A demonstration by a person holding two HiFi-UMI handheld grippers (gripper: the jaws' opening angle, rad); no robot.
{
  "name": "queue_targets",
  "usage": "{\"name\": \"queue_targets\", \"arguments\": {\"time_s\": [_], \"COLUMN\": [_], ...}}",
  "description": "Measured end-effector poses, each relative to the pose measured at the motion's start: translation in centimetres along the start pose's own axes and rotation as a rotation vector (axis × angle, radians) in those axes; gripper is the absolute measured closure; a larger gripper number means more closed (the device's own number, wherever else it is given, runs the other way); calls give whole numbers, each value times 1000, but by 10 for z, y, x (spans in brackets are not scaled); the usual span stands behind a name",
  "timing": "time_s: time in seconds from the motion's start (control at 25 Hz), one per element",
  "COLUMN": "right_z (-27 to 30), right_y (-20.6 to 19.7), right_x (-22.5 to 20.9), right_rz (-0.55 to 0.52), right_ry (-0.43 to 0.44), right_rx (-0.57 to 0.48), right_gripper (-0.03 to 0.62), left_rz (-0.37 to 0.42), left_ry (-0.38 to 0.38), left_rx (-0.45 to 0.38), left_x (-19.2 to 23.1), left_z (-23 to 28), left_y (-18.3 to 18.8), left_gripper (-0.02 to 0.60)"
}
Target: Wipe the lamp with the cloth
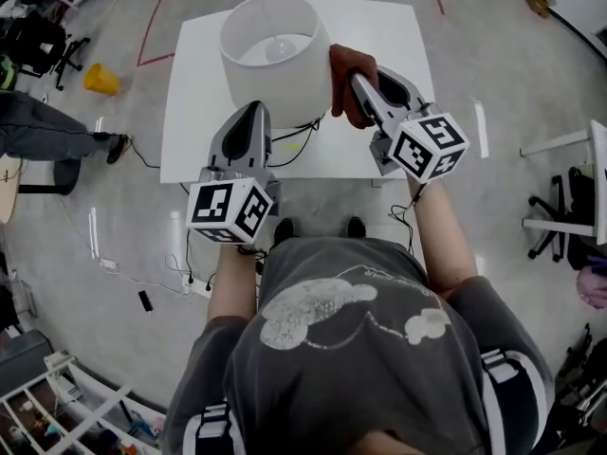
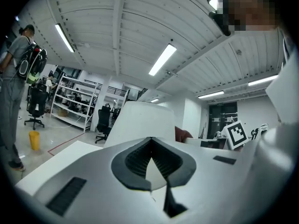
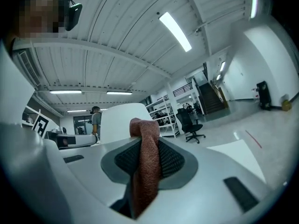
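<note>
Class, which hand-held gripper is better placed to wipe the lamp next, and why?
Right, most likely. The right hand-held gripper is shut on the cloth, right at the side of the lamp. The left hand-held gripper is near the lamp too, but carries no cloth.

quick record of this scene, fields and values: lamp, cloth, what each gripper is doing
lamp: white-shaded lamp, upright on the table
table: white table, lamp toward its far edge
cloth: reddish-brown cloth, against the shade's right side
right: right gripper shut on the cloth
left: left gripper jaws together, nothing between them, tip at the shade's lower left; contact unclear
</note>
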State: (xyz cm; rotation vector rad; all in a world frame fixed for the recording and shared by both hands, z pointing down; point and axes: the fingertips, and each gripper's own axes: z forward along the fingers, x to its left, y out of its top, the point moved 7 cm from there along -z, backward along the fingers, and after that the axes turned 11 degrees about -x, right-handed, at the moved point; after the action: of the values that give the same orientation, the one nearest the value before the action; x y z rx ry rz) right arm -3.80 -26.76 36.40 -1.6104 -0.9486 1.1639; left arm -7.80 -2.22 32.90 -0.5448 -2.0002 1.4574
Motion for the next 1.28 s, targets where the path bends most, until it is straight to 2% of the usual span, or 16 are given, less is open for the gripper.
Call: {"name": "queue_targets", "arguments": {"time_s": [0.4,0.64,0.92,1.28], "right_z": [-12,-25,-17,20], "right_y": [-37,-46,-7,54], "right_x": [-21,-25,-18,11], "right_rz": [74,64,26,-66], "right_ry": [89,89,55,82], "right_rx": [120,172,84,-22], "right_gripper": [508,508,508,508], "left_rz": [17,4,42,29], "left_ry": [121,136,103,40], "left_rx": [36,49,-33,-113], "left_x": [-37,-49,-40,-14], "left_z": [-24,-30,-20,9], "left_y": [-29,-37,-1,43], "left_gripper": [574,574,574,574]}}
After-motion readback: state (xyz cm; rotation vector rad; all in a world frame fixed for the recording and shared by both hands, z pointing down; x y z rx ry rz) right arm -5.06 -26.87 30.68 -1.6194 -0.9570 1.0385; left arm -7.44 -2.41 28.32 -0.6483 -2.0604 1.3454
